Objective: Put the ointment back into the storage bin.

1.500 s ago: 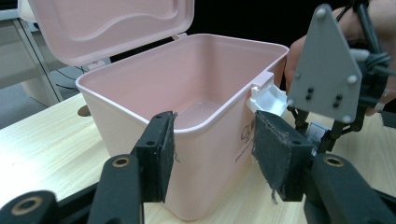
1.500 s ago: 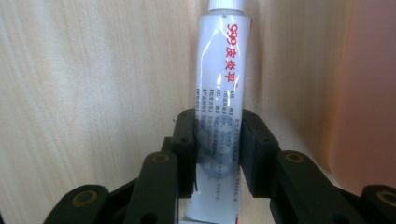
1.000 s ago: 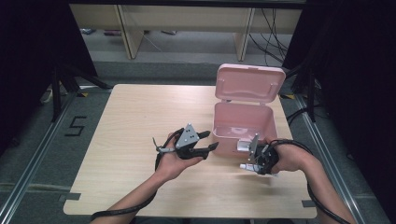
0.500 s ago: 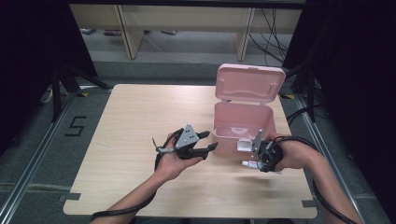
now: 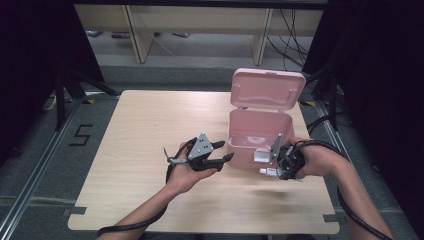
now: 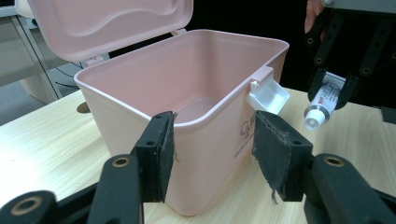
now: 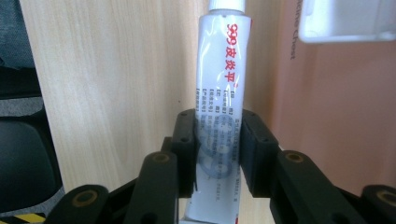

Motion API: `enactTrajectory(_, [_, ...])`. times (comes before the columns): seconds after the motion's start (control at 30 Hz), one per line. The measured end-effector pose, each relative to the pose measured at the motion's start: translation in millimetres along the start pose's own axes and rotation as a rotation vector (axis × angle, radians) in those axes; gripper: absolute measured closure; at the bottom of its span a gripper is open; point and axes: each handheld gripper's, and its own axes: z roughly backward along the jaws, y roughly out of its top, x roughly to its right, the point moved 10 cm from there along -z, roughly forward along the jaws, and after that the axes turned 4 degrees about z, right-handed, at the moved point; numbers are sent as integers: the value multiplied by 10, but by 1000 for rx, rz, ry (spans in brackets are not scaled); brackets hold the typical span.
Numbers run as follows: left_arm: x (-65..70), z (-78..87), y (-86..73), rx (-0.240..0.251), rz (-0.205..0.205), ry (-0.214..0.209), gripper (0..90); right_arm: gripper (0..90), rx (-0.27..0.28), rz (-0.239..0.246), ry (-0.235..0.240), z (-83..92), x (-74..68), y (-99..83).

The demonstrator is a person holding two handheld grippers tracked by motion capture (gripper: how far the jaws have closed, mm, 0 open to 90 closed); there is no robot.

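Floor mark: we see a "5" (image 5: pixel 80 135) taped on the floor, just off the desk's left edge in the high view.
Desk: a pale wooden desk (image 5: pixel 145 125) carries the box; its left half is bare wood.
Left gripper: we see the left gripper (image 5: pixel 224 151) in the person's upturned left hand (image 5: pixel 187 172), near the middle of the desk and pointing right at the box.
Left jaws: apart, with nothing between the pads; in the left gripper view they frame the near corner of the box without touching it (frayed cloth shows on one pad).
Box: a pink plastic box (image 5: pixel 255 127) stands on the right half of the desk with its hinged lid (image 5: pixel 268 90) up and tilted back; we see its inside in the left gripper view.
Latch: a small white latch (image 6: pixel 268 94) sticks out from the box's front rim.
Right gripper: the right gripper (image 5: pixel 267 162) is in the person's right hand (image 5: pixel 320 160), just in front of the box's near wall, above the desk.
Right jaws: clamped on the tube, one pad on each flat side.
Tube: a white tube (image 7: pixel 219 102) with red print, its cap end (image 6: pixel 314 119) pointing away from the jaws; it lies close to the box's front wall, beside the latch and outside the box.
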Motion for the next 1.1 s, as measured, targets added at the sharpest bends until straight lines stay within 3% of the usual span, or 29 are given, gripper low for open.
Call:
enactTrajectory(0.03, [-2, 6, -2, -5, -2, 3, 480, 708, 0, -14, 25, 11, -22, 6])
enactTrajectory(0.07, [-5, 10, -2, -8, -4, 6, 480, 708, 22, 34, 4, 4, 19, 33])
enactTrajectory(0.13, [-7, 13, 0, -8, -3, 7, 480, 708, 11, 15, 8, 34, 9, 24])
enactTrajectory(0.17, [-9, 14, -1, -8, -2, 8, 480, 708, 21, 42, 4, 39, 29, 39])
enactTrajectory(0.23, [-8, 14, -2, -8, -2, 8, 479, 708, 11, -5, 0, 81, 8, 32])
enactTrajectory(0.27, [-7, 13, -3, -9, -3, 7, 479, 708, 18, 43, -2, 84, 43, 43])
enactTrajectory(0.3, [-4, 11, -6, -10, -2, 6, 479, 708, 12, 0, -4, 104, 21, 36])
enactTrajectory(0.33, [-1, 10, -8, -12, -2, 5, 479, 708, 20, 39, -6, 113, 47, 49])
enactTrajectory(0.37, [2, 7, -8, -12, -2, 4, 480, 708, 9, 5, -9, 135, 36, 34])
enactTrajectory(0.4, [5, 5, -9, -12, -1, 4, 479, 708, 14, 7, -13, 149, 43, 39])
enactTrajectory(0.43, [7, 3, -8, -12, -1, 4, 479, 708, 21, 45, -8, 156, 66, 53])
enactTrajectory(0.47, [8, 2, -8, -12, -2, 4, 479, 708, 16, 24, -9, 173, 57, 46])
enactTrajectory(0.5, [10, 1, -7, -12, -3, 3, 479, 708, 26, 55, -13, 182, 85, 61])
enactTrajectory(0.53, [10, 0, -7, -12, -3, 3, 479, 708, 24, 5, -6, 196, 49, 61])
enactTrajectory(0.57, [11, 0, -8, -12, -4, 3, 479, 708, 3, 3, -17, 220, 65, 37])
enactTrajectory(0.6, [11, -1, -9, -12, -4, 3, 479, 708, 16, -14, -16, 228, 51, 56])
enactTrajectory(0.77, [15, 1, -10, -12, -5, 1, 479, 708, 22, 24, -35, 292, 114, 69])
enactTrajectory(0.83, [17, 4, -4, -9, -3, 1, 479, 708, 14, 3, -37, 323, 112, 64])
enactTrajectory(0.87, [18, 6, -2, -10, -3, 0, 479, 708, 17, 26, -30, 327, 128, 73])
enactTrajectory(0.9, [17, 8, 1, -9, -3, 1, 479, 708, 21, 18, -40, 341, 137, 80])
enactTrajectory(0.93, [17, 9, 3, -8, -2, 1, 479, 708, 23, 49, -37, 347, 156, 88])
enactTrajectory(1.1, [17, 9, 0, -9, -3, 1, 479, 708, 13, 21, -45, 396, 164, 93])
